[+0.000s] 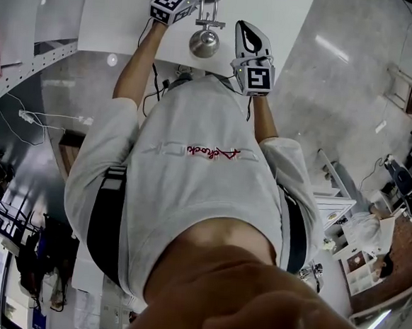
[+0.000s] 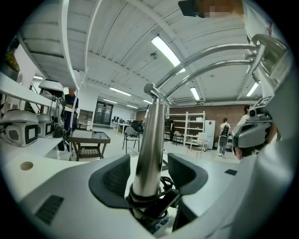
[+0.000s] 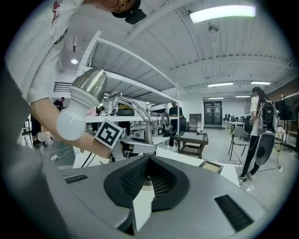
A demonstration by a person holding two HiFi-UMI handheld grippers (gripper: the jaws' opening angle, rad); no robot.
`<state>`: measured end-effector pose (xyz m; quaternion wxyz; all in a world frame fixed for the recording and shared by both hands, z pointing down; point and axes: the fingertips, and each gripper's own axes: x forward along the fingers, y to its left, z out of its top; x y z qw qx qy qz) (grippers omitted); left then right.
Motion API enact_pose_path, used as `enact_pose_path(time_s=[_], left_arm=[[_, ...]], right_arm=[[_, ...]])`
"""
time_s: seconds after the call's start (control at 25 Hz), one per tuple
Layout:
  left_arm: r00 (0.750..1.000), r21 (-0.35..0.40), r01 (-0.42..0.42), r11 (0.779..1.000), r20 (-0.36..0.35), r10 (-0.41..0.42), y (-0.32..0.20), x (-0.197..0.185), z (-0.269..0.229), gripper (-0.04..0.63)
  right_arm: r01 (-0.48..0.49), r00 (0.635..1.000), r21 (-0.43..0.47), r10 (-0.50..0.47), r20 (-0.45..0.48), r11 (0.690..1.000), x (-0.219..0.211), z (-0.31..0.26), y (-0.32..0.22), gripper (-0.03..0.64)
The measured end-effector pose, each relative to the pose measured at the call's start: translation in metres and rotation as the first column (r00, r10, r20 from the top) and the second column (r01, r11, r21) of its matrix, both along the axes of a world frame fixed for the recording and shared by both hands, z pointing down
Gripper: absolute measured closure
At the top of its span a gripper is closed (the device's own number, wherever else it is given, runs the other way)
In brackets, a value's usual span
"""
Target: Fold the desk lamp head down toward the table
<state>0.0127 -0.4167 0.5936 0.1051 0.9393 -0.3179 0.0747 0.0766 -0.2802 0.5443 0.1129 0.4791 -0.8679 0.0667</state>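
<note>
Start with your right gripper (image 3: 148, 163). Its jaws are clenched pad on pad, with nothing between them. In the head view it sits at upper centre, nearest your chest.

The lamp head (image 3: 88, 88) hangs at the upper left of the right gripper view, with its bulb (image 3: 69, 125) facing down-left. It is above and to the left of the closed jaws and apart from them. In the head view it lies just left of the right gripper, between your two grippers.

Further out, your left gripper (image 2: 148, 175) is released. Its jaws stand wide, with the post (image 2: 152, 140) upright between them and a gap at each pad. A cable (image 2: 149, 200) is wound round the foot of the post. The twin arm tubes (image 2: 205, 58) leave the post top and arch to the upper right of the left gripper view. The lamp stands on the table (image 1: 288, 18).

The right gripper is the nearer one to the lamp head, so the fold likely falls to it. The left gripper is placed to steady the post. The push should probably run downward on the lamp head, not along the upright post.
</note>
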Motion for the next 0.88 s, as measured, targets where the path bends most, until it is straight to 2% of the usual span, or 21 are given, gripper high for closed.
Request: enact_pose_path(time_s=[0.12,0.28,0.44,0.52,0.6,0.68,0.72,0.8,0.88], left_arm=[[1.0,0.019,0.005,1.0,0.007,-0.005,-0.007,0.006,-0.002,0.344],[1.0,0.056,-0.011,0.998,0.019,0.01,-0.012,0.01,-0.007,0.424],[0.999,0.057,-0.039,0.998,0.018,0.038,-0.011,0.012,-0.009,0.43],[0.999,0.055,-0.042,0.998,0.016,0.041,-0.011,0.012,-0.009,0.43],[0.999,0.053,-0.047,0.998,0.019,0.046,-0.01,0.012,-0.008,0.43],[0.998,0.052,-0.053,0.997,0.02,0.052,-0.009,0.012,-0.008,0.428],[0.998,0.052,-0.055,0.997,0.019,0.054,-0.01,0.012,-0.008,0.428],[0.998,0.053,-0.057,0.997,0.018,0.056,-0.01,0.012,-0.008,0.428],[0.998,0.054,-0.06,0.997,0.017,0.059,-0.011,0.012,-0.008,0.428]], right_arm=[[0.009,1.0,0.003,-0.009,0.002,1.0,0.001,-0.001,0.0,0.6],[0.03,1.0,0.013,-0.03,0.007,0.999,-0.003,-0.003,-0.002,0.6],[0.063,0.998,0.025,-0.063,0.016,0.998,-0.011,-0.008,-0.003,0.6],[0.088,0.996,0.033,-0.088,-0.016,0.996,-0.016,-0.011,-0.003,0.6],[0.137,0.987,0.078,-0.13,-0.094,0.987,-0.022,-0.017,-0.003,0.6],[0.218,0.96,0.176,-0.179,-0.216,0.96,-0.03,-0.029,-0.004,0.6],[0.274,0.932,0.228,-0.199,-0.302,0.934,-0.033,-0.036,-0.004,0.6],[0.394,0.85,0.318,-0.21,-0.482,0.862,-0.04,-0.047,-0.004,0.6],[0.505,0.757,0.373,-0.191,-0.625,0.778,-0.047,-0.056,-0.002,0.6]])
